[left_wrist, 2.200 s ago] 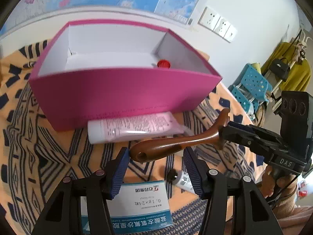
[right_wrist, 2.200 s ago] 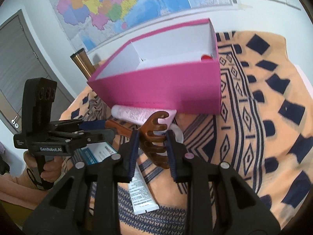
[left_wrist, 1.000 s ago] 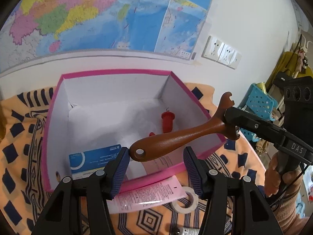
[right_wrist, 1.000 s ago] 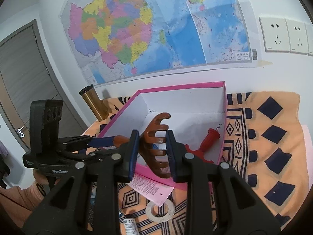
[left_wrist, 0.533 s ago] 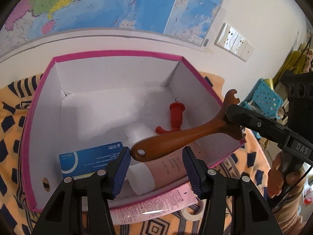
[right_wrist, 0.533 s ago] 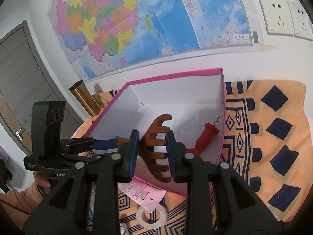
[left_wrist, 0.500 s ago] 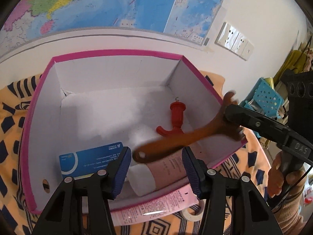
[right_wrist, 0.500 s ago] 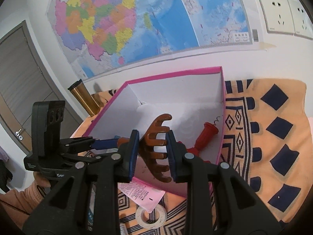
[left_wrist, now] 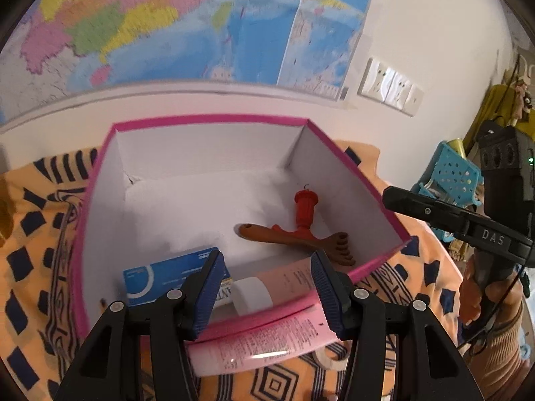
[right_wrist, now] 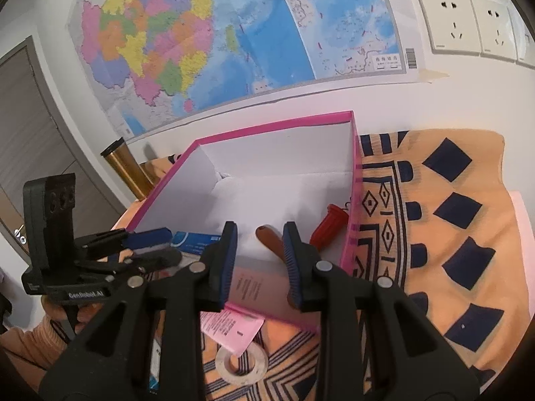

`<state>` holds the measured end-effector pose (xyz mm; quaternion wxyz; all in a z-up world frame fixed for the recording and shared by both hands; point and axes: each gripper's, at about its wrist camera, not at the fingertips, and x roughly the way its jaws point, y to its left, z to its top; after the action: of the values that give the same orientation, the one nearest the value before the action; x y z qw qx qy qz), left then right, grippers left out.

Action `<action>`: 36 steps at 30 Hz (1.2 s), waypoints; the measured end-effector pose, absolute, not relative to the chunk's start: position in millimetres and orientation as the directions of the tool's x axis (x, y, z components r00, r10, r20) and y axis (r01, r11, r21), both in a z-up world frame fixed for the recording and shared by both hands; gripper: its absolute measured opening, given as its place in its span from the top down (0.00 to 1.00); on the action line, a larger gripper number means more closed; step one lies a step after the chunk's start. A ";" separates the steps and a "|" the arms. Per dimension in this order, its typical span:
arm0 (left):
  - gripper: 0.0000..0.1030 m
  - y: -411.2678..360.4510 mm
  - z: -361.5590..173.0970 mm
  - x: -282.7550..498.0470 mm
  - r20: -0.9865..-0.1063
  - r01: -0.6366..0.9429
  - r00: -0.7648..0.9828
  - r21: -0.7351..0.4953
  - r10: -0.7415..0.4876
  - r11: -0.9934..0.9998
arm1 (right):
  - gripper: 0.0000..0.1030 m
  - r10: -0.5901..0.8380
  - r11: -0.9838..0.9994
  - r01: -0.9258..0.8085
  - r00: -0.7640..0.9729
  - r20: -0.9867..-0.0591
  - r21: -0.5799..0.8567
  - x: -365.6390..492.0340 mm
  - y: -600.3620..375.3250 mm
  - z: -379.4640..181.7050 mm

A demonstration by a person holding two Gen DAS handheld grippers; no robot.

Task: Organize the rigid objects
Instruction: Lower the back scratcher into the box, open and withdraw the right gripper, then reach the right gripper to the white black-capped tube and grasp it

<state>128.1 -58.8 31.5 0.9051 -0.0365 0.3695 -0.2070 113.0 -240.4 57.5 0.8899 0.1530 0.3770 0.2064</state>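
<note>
Now both my tools are free: the left gripper [left_wrist: 265, 277] has its blue-padded fingers spread wide with nothing between them, and the right gripper [right_wrist: 259, 260] is likewise spread and holding nothing, poised just above the near wall of the pink cardboard box with white inside [left_wrist: 214, 121]

I judge the brown wooden wide-toothed comb [left_wrist: 294, 239] is where it belongs, lying flat on the box floor toward the right wall, its handle crossing the foot of the red plastic corkscrew-like tool [left_wrist: 302, 209], which rests beside it. A blue and white carton [left_wrist: 174, 274] and a pale pink tube with a white cap [left_wrist: 277, 282] lie along the near wall inside, so the box is filling from the front

Outside, a bright pink squeeze tube [left_wrist: 257, 344] lies against the box's near wall, and a white tape ring [right_wrist: 241, 362] sits just beside it; those look to me like what is left to gather

Everything rests on an orange cloth with navy geometric print [right_wrist: 451, 234]. Behind it a white wall carries a large coloured map [right_wrist: 234, 33] and white sockets [right_wrist: 468, 30]; a gold metal flask [right_wrist: 128, 170] stands at the left, and a grey door is beyond it
</note>
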 end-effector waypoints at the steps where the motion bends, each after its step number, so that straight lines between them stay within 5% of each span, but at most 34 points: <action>1: 0.47 -55.7 33.5 122.7 -0.645 0.347 0.650 -0.219 -0.403 0.912 | 0.70 0.485 0.867 -0.257 0.633 -0.603 0.428 109.2 -240.7 59.5; 10: 0.46 -43.3 35.6 73.9 -0.616 0.385 0.661 -0.213 -0.429 0.898 | 0.65 0.545 0.834 -0.330 0.618 -0.566 0.441 56.7 -235.8 68.5; 36: 0.46 -49.8 -21.4 22.0 -0.705 0.382 0.548 -0.266 -0.449 0.885 | 0.64 0.548 0.773 -0.524 0.267 -0.793 0.358 4.5 -132.9 -24.9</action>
<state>22.0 -49.8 -21.4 0.8790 -0.0405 0.4121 -0.2365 4.5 -132.9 -24.9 0.7958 0.0122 0.5031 0.3367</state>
